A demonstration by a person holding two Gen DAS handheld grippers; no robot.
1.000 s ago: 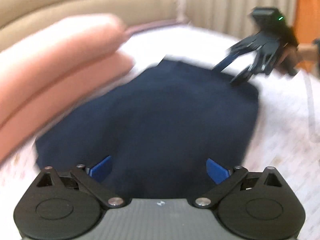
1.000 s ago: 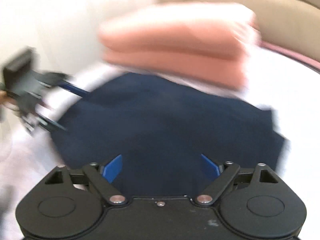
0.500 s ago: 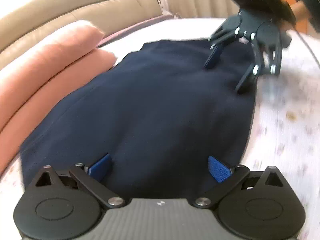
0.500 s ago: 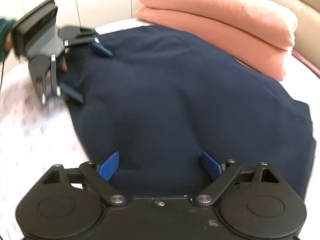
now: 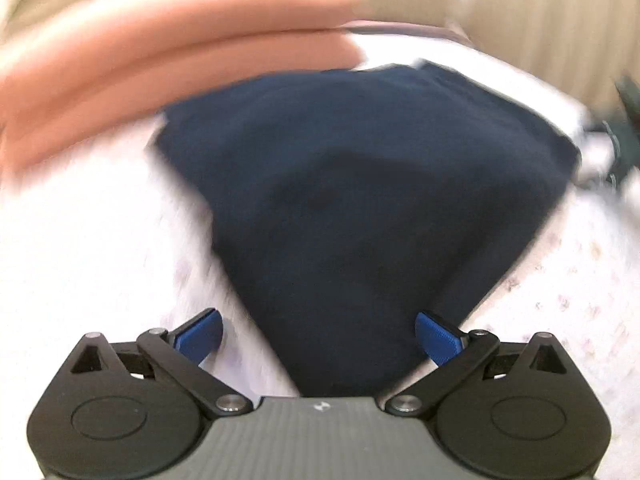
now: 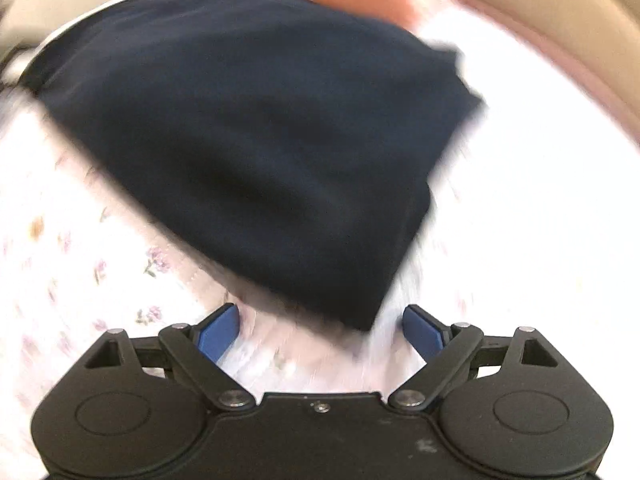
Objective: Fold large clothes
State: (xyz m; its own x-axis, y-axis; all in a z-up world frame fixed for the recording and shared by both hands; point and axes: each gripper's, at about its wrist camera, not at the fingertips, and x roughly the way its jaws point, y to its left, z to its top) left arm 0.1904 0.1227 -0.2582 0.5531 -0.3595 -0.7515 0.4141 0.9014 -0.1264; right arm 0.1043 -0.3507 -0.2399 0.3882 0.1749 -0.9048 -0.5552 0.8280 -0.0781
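Observation:
A folded navy blue garment (image 5: 360, 184) lies flat on a white floral bedsheet (image 5: 580, 280). My left gripper (image 5: 318, 334) is open and empty, and one corner of the garment lies between its blue pads. In the right wrist view the same garment (image 6: 256, 132) lies ahead. My right gripper (image 6: 320, 332) is open and empty, just short of the garment's near corner, over the sheet (image 6: 80, 260). Both views are motion-blurred.
Two stacked salmon-pink pillows (image 5: 168, 56) lie behind the garment, with a beige headboard (image 6: 560, 20) beyond them. A curtain (image 5: 560, 20) hangs at the far right of the left wrist view. A dark blurred shape (image 5: 624, 136) is at the right edge.
Both grippers have drawn back from over the garment to its near corners. Each gripper has left the other's view. Both stay open.

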